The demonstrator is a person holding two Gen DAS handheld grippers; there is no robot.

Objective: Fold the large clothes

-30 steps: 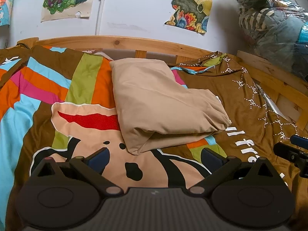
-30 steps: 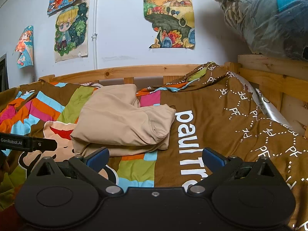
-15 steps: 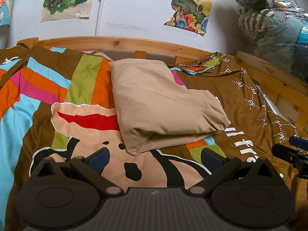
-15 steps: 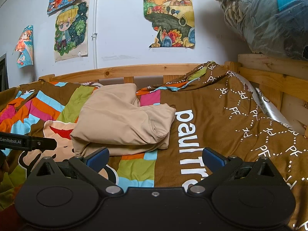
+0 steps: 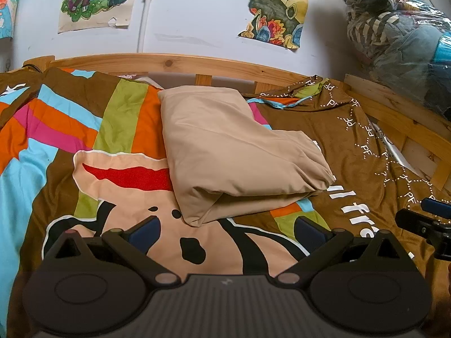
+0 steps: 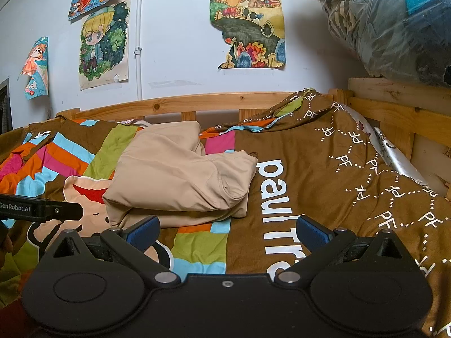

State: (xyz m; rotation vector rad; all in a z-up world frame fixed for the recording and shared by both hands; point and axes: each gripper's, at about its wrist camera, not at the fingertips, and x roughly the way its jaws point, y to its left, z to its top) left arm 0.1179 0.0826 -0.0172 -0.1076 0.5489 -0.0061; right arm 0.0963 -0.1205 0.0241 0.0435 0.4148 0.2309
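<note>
A folded beige garment (image 5: 234,152) lies on the colourful bedspread (image 5: 84,129) in the middle of the bed; the right wrist view shows the beige garment (image 6: 174,177) left of centre. My left gripper (image 5: 225,229) hovers just in front of its near corner, open, with nothing between the blue pads. My right gripper (image 6: 227,232) sits in front of the garment's right end, open and empty. The right gripper's tip shows at the left wrist view's right edge, and the left gripper's body at the right wrist view's left edge.
A wooden bed rail (image 5: 174,63) runs along the white wall with posters (image 6: 104,45). Plastic-wrapped bundles (image 6: 394,22) sit on a wooden ledge (image 6: 400,107) at the right. The brown part of the bedspread (image 6: 338,174) stretches to the right.
Both grippers stay open and nearly still; the left view has drifted very slightly. The garment has not moved.
</note>
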